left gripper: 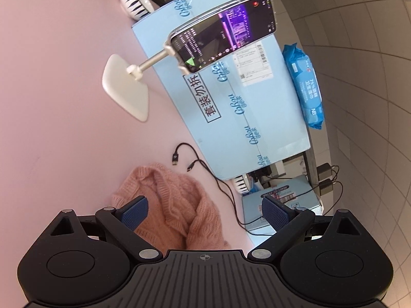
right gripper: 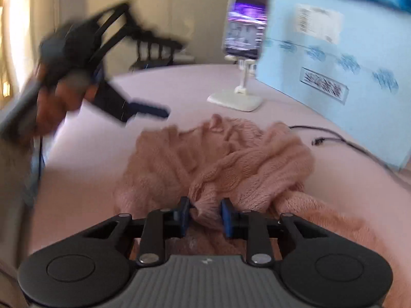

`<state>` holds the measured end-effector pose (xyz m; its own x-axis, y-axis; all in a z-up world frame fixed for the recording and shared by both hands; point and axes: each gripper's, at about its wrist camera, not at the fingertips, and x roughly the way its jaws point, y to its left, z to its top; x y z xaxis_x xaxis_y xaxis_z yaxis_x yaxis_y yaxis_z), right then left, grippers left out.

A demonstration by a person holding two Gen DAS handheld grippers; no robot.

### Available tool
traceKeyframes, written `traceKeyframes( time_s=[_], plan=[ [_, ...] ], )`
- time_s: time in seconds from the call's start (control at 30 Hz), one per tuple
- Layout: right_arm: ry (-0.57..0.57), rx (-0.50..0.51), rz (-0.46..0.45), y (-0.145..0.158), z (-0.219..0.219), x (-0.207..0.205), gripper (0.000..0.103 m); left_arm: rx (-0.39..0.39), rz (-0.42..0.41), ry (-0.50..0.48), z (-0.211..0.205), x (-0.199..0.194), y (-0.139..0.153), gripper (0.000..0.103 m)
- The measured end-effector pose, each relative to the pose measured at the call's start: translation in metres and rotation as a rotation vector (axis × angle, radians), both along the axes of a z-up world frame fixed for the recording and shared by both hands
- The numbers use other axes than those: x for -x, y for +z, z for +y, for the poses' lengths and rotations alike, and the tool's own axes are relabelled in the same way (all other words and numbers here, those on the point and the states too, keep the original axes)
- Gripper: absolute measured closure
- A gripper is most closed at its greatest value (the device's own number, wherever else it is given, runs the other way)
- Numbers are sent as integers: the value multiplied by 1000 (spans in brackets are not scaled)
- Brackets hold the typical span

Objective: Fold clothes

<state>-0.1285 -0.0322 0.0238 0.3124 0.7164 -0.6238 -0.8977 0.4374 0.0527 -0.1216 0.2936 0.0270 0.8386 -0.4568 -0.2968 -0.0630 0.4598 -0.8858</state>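
A pink knitted sweater (right gripper: pixel 221 159) lies crumpled on the pink table (right gripper: pixel 90 159). My right gripper (right gripper: pixel 205 217) is low over its near edge, and its blue pads squeeze a bunched fold of the knit between them. My left gripper (left gripper: pixel 205 213) stands wide open above one end of the sweater (left gripper: pixel 177 205), nothing touching its pads. The right wrist view shows the left gripper (right gripper: pixel 174 78) too, blurred, raised above the table to the left of the sweater, with a hand behind it.
A phone (left gripper: pixel 221 33) on a white stand (left gripper: pixel 125 89) stands beyond the sweater. A large light blue box (left gripper: pixel 246 102) lies along the table's right side, with black cables (left gripper: pixel 195 164) beside it. A striped bowl (left gripper: pixel 133 0) and a blue wipes pack (left gripper: pixel 304 87) sit farther off.
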Motion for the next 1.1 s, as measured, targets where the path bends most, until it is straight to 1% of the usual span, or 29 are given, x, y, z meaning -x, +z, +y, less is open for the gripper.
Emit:
traceKeyframes(
  time_s=[0.07, 0.13, 0.17, 0.2, 0.27, 0.33, 0.37, 0.4, 0.43, 0.47, 0.5, 0.53, 0.57, 0.6, 0.63, 0.67, 0.7, 0.73, 0.77, 0.8, 0.83, 0.9, 0.93, 1.0, 1.03, 1.07, 1.1],
  plan=[
    [-6, -84, 44, 11, -18, -9, 83, 4, 1, -9, 1, 2, -3, 6],
    [-29, -151, 67, 24, -35, -15, 83, 10, 13, -30, -1, 4, -7, 6],
    [-49, -166, 52, 30, -42, -16, 84, 11, 20, -43, -2, 4, -9, 6],
    [-78, -155, -4, 34, -45, -14, 86, 10, 28, -64, -6, 6, -11, 6],
    [-121, -147, -104, 46, -55, -9, 87, -13, 36, -84, -14, 12, -12, 6],
    [-62, -224, -125, 61, -76, -2, 87, -36, 37, -83, -19, 20, -11, 6],
    [-24, -266, -130, 68, -87, 2, 87, -39, 37, -85, -20, 23, -11, 6],
    [16, -287, -139, 74, -97, 8, 86, -34, 35, -88, -19, 28, -10, 6],
    [59, -267, -154, 77, -103, 16, 84, -31, 33, -90, -18, 30, -9, 6],
    [96, -220, -164, 75, -106, 24, 83, -31, 29, -90, -17, 33, -7, 6],
    [124, -120, -164, 62, -101, 32, 75, -31, 24, -91, -16, 37, -5, 6],
    [140, -19, -166, 49, -96, 39, 61, -39, 21, -91, -15, 40, -3, 6],
    [133, 82, -170, 33, -90, 44, 56, -52, 20, -91, -16, 42, -1, 6],
    [123, 157, -177, 21, -87, 48, 56, -69, 23, -92, -16, 44, 2, 6],
    [108, 179, -189, 13, -90, 50, 54, -82, 33, -102, -18, 46, 3, 6],
    [84, 169, -180, 9, -97, 50, 53, -93, 44, -113, -20, 47, 4, 6],
    [45, 97, -134, 15, -113, 47, 48, -104, 56, -125, -21, 48, 4, 6],
    [4, 19, -88, 23, -129, 44, 34, -109, 72, -139, -23, 49, 4, 6],
    [-54, -79, -37, 32, -149, 39, 26, -112, 89, -154, -25, 50, 4, 6],
    [-119, -175, 17, 40, -170, 35, 13, -96, 103, -174, -28, 52, 2, 6],
    [-199, -262, 74, 46, -191, 31, 8, -74, 115, -194, -30, 55, 1, 6],
    [-369, -388, 192, 54, -230, 23, 8, -18, 127, -213, -34, 55, -3, 6],
    [-463, -434, 250, 56, -249, 20, 8, -14, 138, -215, -37, 52, -5, 6],
    [-688, -510, 381, 52, -291, 20, 8, -17, 162, -216, -43, 45, -7, 6],
    [-805, -535, 441, 48, -310, 22, 8, -36, 194, -214, -48, 39, -10, 6],
    [-910, -545, 482, 42, -326, 26, 8, -54, 223, -206, -53, 32, -13, 6],
    [-1014, -552, 512, 36, -341, 31, 8, -74, 226, -202, -57, 28, -12, 6]
  ],
)
